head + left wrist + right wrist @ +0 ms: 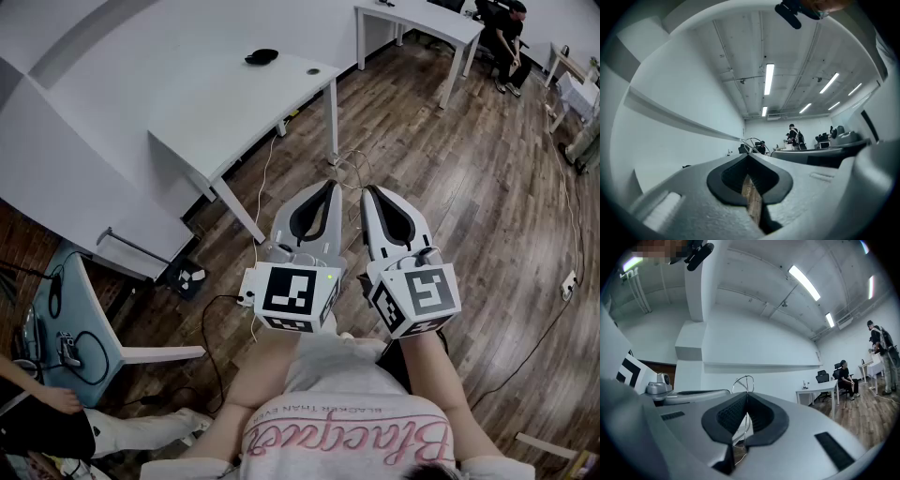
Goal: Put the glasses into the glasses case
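A dark oval object (262,56), which looks like the glasses case, lies near the far edge of the white table (216,117). I cannot make out any glasses apart from it. Both grippers are held side by side over the wooden floor, well short of that table. My left gripper (335,185) is shut, its tips meeting with nothing between them. My right gripper (367,191) is shut and empty too. In the left gripper view, the left gripper (746,154) points at the room's far end. In the right gripper view, the right gripper (747,394) faces a white wall.
A second white table (427,21) stands at the back, with a seated person (506,33) beside it. Cables (349,169) trail on the floor ahead of the grippers. A light-blue table (52,309) with gear is at the left, and another person's hand (58,401) is below it.
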`<state>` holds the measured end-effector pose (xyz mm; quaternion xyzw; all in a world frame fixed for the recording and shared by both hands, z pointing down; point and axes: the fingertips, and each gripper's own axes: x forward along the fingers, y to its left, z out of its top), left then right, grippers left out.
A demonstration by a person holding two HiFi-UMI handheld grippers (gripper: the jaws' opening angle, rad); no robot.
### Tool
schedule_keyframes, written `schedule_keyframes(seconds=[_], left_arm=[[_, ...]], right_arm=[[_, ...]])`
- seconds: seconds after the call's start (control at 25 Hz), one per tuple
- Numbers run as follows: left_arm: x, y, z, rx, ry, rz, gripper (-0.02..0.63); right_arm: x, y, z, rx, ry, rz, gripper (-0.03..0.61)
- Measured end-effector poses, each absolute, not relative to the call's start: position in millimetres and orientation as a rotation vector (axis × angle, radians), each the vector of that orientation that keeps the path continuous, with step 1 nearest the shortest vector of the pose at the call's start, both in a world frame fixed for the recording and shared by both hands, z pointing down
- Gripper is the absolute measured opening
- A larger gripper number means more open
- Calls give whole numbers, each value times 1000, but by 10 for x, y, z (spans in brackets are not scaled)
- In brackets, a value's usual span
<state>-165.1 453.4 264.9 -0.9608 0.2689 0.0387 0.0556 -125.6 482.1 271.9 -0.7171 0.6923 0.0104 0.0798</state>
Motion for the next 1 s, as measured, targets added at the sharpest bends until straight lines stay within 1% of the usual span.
schedule_keyframes(seconds=[0.52, 1.0], left_arm=[[-1621, 4285, 2744, -2920, 854, 83, 6], [-1114, 3397, 2788, -2952, 841, 86, 6]], right_arm=[[-1201, 4611, 2799, -2141, 2106, 6, 12], [-719, 3792, 2830, -2186, 2139, 24, 12]])
